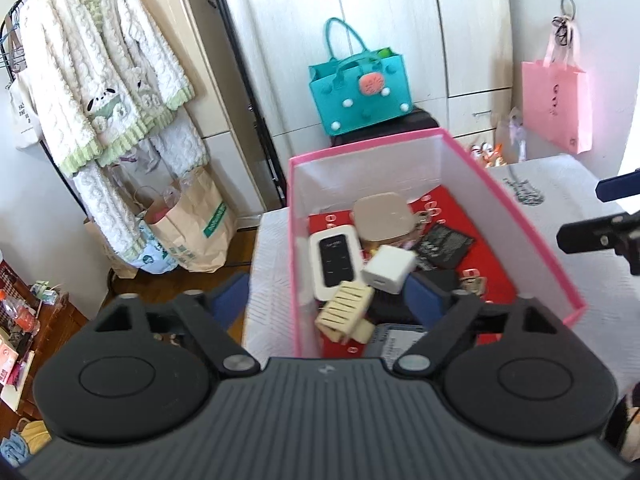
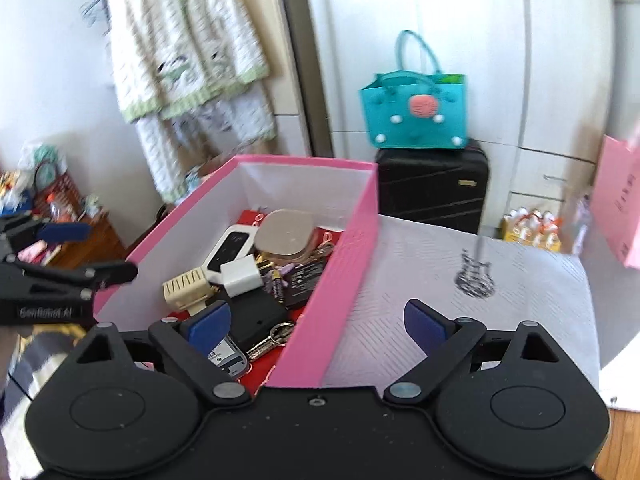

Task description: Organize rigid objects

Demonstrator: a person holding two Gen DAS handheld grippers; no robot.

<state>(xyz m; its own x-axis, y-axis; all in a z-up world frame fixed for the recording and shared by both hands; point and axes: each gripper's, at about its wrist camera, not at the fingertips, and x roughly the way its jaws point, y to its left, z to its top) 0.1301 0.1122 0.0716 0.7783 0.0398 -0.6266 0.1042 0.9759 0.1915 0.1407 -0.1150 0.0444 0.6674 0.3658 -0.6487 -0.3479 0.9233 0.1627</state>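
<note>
A pink box (image 1: 360, 168) with white inner walls stands on a white-covered table. Inside it lie a white pocket device (image 1: 334, 258), a tan rounded case (image 1: 382, 216), a white charger cube (image 1: 388, 268), a cream slotted plug (image 1: 344, 308) and a black pouch (image 1: 444, 246). My left gripper (image 1: 328, 300) is open and empty, its jaws straddling the box's near left wall. The right wrist view shows the same box (image 2: 304, 184), plus a battery (image 2: 276, 280) and keys (image 2: 272, 340). My right gripper (image 2: 318, 320) is open and empty, straddling the box's right wall. Each gripper shows at the other view's edge.
A teal bag (image 2: 416, 116) sits on a black suitcase (image 2: 432, 188) behind the table, before white wardrobes. A pink bag (image 1: 556, 104) hangs at right. Knitwear on a rack (image 1: 104, 80) and paper bags (image 1: 196, 224) stand at left. The white cover (image 2: 480, 320) carries a guitar print.
</note>
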